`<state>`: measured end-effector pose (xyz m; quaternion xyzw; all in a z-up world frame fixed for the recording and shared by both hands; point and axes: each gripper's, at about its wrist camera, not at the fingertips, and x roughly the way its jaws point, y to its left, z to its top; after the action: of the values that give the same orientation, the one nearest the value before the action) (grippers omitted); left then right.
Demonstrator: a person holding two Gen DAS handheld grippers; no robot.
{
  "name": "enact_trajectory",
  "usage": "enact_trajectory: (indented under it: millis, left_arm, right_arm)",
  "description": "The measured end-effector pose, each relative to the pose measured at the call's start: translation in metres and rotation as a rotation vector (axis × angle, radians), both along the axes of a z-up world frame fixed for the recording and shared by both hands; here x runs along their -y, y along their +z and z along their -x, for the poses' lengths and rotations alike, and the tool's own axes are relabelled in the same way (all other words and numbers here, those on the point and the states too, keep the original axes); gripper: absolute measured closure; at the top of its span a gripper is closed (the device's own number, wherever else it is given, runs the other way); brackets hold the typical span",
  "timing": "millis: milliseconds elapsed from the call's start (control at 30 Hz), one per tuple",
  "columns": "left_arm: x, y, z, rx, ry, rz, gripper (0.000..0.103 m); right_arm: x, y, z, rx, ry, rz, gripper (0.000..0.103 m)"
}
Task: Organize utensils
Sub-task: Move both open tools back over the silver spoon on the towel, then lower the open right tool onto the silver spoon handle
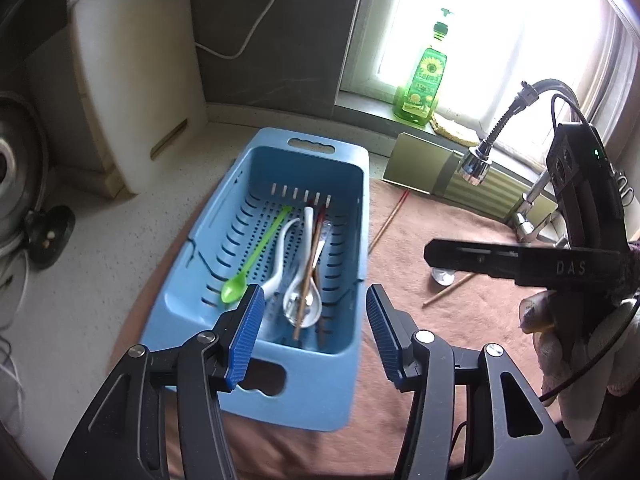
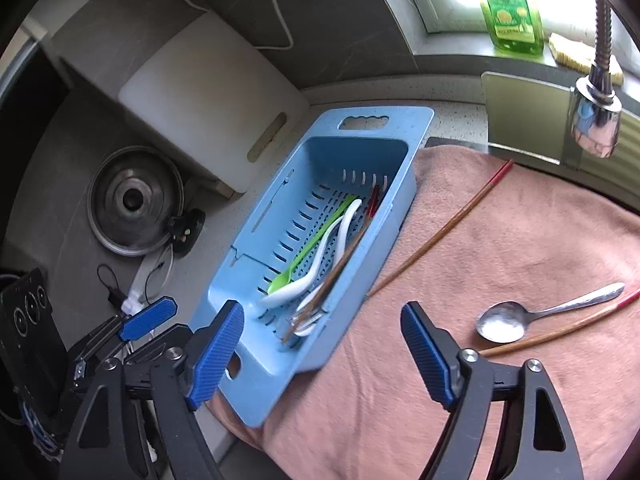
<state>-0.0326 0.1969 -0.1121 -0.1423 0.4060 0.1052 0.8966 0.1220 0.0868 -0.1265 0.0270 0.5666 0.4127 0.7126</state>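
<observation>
Both hand-held grippers, left (image 1: 314, 316) and right (image 2: 322, 336), gape empty above the basket (image 2: 256, 384) just ahead, with a steel spoon (image 2: 516, 318) on the towel (image 2: 500, 248) right of the right one.

both wrist views tilt down, close — share basket (image 1: 280, 184) (blue)

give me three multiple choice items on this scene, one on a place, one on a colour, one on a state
1. Where does the metal spoon lie?
A in the basket
B on the brown towel
C on the windowsill

2. What colour is the slotted basket?
A blue
B red
C white

3. How is the right claw?
A shut on a chopstick
B shut on the spoon
C open and empty

B: the spoon rests on the towel, beside a chopstick.
A: its walls and rim are blue.
C: its pads stand apart, holding nothing.
</observation>
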Motion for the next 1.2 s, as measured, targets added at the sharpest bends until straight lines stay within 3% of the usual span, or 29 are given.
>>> enact_trajectory:
  millis: [133,333,500,600,700,800,900,1033,1200]
  left_arm:
    - [0.014,-0.003,0.003,0.005,0.022,0.018,0.045]
    - [0.035,-0.009,-0.004,-0.033,-0.001,0.0,0.045]
    - [0.056,-0.006,-0.021,-0.044,-0.095,-0.052,0.045]
    - [0.064,-0.013,-0.037,-0.079,-0.177,-0.057,0.046]
    - [0.075,-0.018,-0.051,-0.118,-0.271,-0.095,0.049]
    - [0.083,-0.022,-0.07,-0.141,-0.366,-0.074,0.058]
    - [0.095,-0.028,-0.094,-0.173,-0.456,-0.084,0.061]
    - [0.116,-0.039,-0.128,-0.226,-0.585,-0.099,0.061]
    - [0.136,-0.057,-0.156,-0.286,-0.692,-0.128,0.061]
  right_arm:
    - [0.014,-0.004,0.001,-0.017,0.031,0.022,0.022]
    - [0.051,-0.005,-0.008,-0.002,-0.022,0.049,0.022]
    - [0.082,-0.008,-0.013,0.034,-0.078,0.105,0.022]
    - [0.105,-0.016,-0.02,0.002,-0.151,0.126,0.023]
    - [0.131,-0.031,-0.03,-0.09,-0.254,0.137,0.038]
    - [0.154,-0.049,-0.04,-0.194,-0.348,0.13,0.051]
    - [0.172,-0.065,-0.049,-0.281,-0.431,0.113,0.065]
    - [0.184,-0.072,-0.061,-0.316,-0.519,0.073,0.072]
    - [0.185,-0.072,-0.074,-0.347,-0.56,-0.009,0.072]
